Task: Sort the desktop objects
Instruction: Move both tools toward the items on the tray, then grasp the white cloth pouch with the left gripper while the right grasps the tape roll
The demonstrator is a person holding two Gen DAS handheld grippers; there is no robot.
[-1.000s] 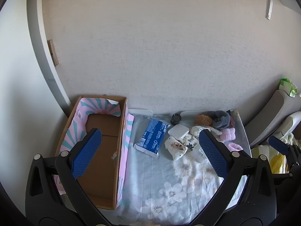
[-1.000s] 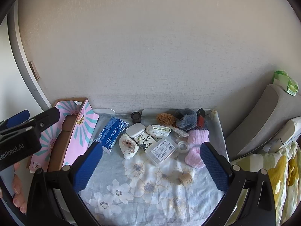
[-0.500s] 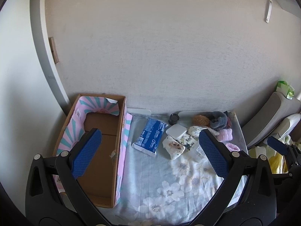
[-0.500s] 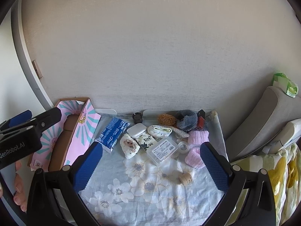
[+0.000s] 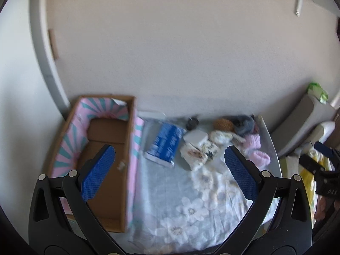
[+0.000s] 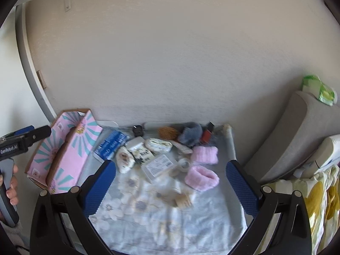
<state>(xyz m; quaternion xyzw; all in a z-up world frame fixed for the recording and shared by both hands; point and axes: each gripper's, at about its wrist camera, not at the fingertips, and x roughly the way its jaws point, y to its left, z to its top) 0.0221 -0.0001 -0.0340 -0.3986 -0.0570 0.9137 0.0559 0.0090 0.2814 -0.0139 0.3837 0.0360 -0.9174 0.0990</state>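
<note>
A cardboard box [image 5: 110,180] with pink and teal lining stands open at the table's left. Right of it lie a blue packet [image 5: 165,144], a white case [image 5: 195,137], small patterned pouches [image 6: 125,159], a clear labelled box [image 6: 159,166], a tape roll [image 6: 183,163], two pink socks [image 6: 201,178], a small wooden spool [image 6: 182,200] and grey and brown fluffy items [image 6: 190,132]. My left gripper [image 5: 169,148] hovers open above the table's near side, holding nothing. My right gripper [image 6: 171,163] is open too, above the cloth in front of the pile.
A floral cloth [image 6: 170,223] covers the table, which butts against a plain wall. A grey cushion [image 6: 297,131] and yellow-patterned bedding [image 6: 314,201] lie to the right. A hand [image 6: 10,189] holds the left gripper's handle at the left edge of the right wrist view.
Both views have drifted a little and the left one is blurred from motion. Both grippers stay open. Nothing on the table has moved.
</note>
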